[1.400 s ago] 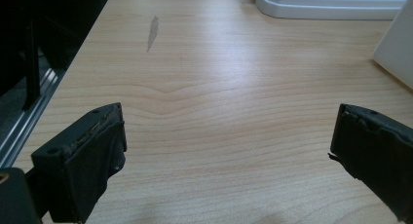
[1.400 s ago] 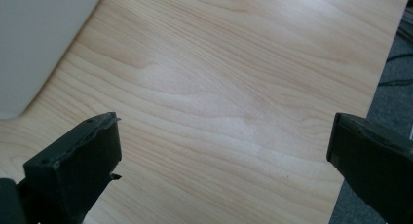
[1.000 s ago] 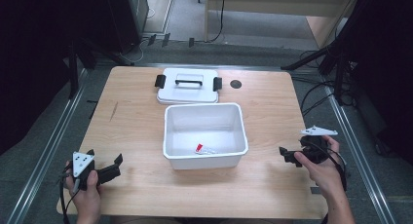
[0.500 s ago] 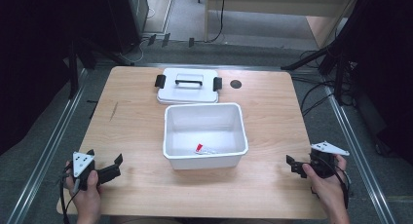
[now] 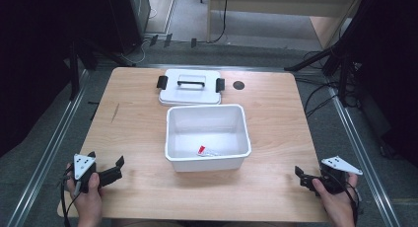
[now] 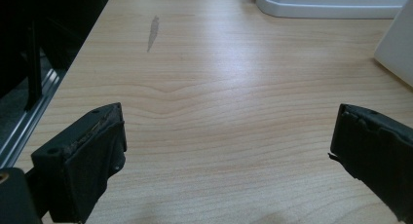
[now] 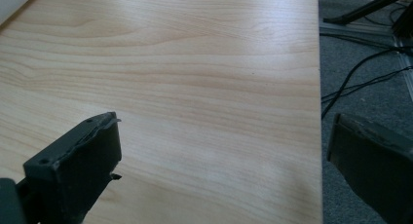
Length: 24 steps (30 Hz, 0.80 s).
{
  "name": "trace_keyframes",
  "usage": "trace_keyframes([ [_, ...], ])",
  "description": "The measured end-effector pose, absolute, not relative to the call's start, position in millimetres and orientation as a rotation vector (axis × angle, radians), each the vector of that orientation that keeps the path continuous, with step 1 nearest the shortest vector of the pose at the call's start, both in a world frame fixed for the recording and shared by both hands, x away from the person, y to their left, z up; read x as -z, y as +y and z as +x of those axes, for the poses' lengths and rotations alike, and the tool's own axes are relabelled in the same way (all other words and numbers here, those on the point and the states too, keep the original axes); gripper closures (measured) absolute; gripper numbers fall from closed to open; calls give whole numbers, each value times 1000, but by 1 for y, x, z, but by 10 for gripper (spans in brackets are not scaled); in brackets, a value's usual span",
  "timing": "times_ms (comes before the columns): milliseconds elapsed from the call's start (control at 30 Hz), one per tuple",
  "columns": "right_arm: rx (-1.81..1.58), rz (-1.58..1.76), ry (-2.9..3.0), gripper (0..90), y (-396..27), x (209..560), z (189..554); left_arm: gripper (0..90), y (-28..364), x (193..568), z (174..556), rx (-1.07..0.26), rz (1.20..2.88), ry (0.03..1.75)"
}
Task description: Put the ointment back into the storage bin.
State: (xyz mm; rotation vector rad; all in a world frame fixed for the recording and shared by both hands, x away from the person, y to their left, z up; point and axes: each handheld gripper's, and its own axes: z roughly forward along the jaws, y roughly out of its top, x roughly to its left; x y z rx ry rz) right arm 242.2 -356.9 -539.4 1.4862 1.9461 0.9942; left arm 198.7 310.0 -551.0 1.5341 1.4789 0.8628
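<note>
White plastic rectangular bin [image 5: 207, 134] is sitting mid-worktop, holding what may be a small red-tipped packet [image 5: 208, 151]; its white handled lid [image 5: 190, 87] is lying just behind, not yet on. Left gripper [image 5: 116, 170] and right gripper [image 5: 301, 177] are resting nearer than the bin, jaws wide, empty.

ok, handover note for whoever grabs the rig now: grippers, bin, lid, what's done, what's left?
Left gripper: open, holding nothing, at the table's near-left corner.
Right gripper: open, holding nothing, at the near-right edge.
White bin: mid-table, uncovered, with a small red-and-white item lying inside.
White lid: flat on the table just behind the bin, handle up.
Done: the item is in the bin.
Left, probably: pick up the lid, set it on the bin and close it.
</note>
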Motion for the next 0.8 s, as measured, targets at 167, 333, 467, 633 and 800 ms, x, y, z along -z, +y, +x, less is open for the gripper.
trace_keyframes([
  [167, -1010, 1494, 1926, 0, -365, 541, 234, 1, 310, 551, 199, -864, 1539, 1478],
  [333, -1024, 1493, 1906, 0, -370, 542, 230, 1, 310, 551, 199, -862, 1540, 1477],
  [467, -1037, 1508, 1886, 0, -374, 542, 226, 1, 310, 551, 199, -863, 1540, 1477],
  [633, -1052, 1515, 1877, 0, -376, 545, 223, 1, 310, 551, 199, -861, 1543, 1479],
  [800, -1070, 1513, 1877, 0, -375, 544, 223, 1, 310, 551, 199, -864, 1540, 1478],
])
